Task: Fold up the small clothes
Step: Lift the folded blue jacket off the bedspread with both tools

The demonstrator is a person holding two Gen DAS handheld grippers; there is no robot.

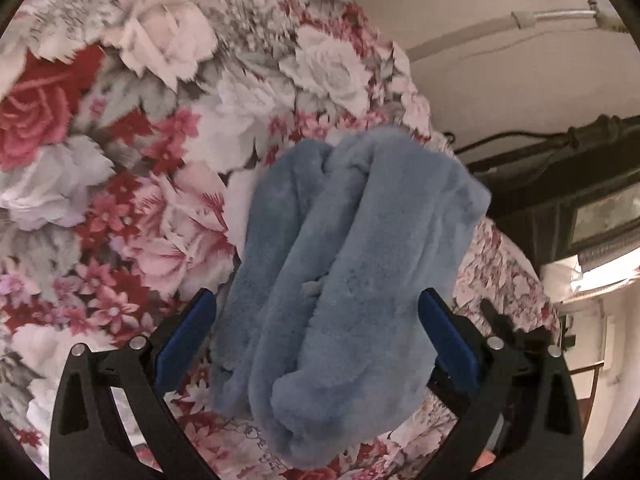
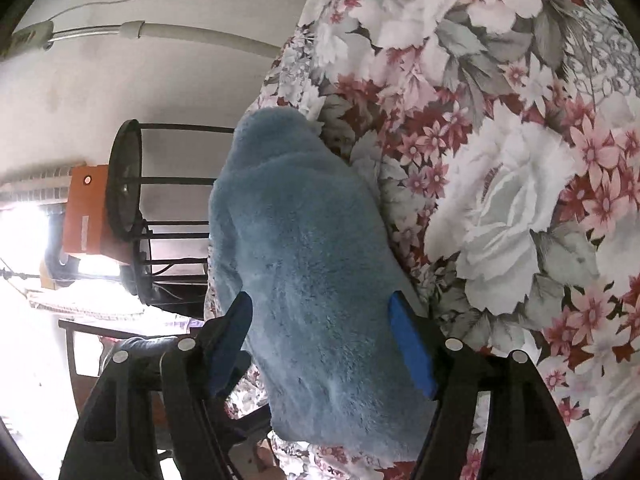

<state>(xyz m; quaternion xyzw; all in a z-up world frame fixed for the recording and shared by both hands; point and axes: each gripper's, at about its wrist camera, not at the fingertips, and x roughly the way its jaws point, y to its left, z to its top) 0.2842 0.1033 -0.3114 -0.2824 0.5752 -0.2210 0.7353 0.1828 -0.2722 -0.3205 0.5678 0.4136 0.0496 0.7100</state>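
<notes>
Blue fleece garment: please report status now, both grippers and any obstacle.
Left gripper open, right gripper open, neither pinching. Blue fleece garment lies bunched on floral bedspread, between both sets of jaws. Nothing in the way.

Fluffy light-blue garment (image 1: 340, 264), plush pile, bunched into long thick folds, not flat. Lies on floral bedspread (image 1: 120, 140), near bedspread's edge. In right wrist view, same garment (image 2: 316, 280) is a rounded, elongated lump along that edge.
</notes>
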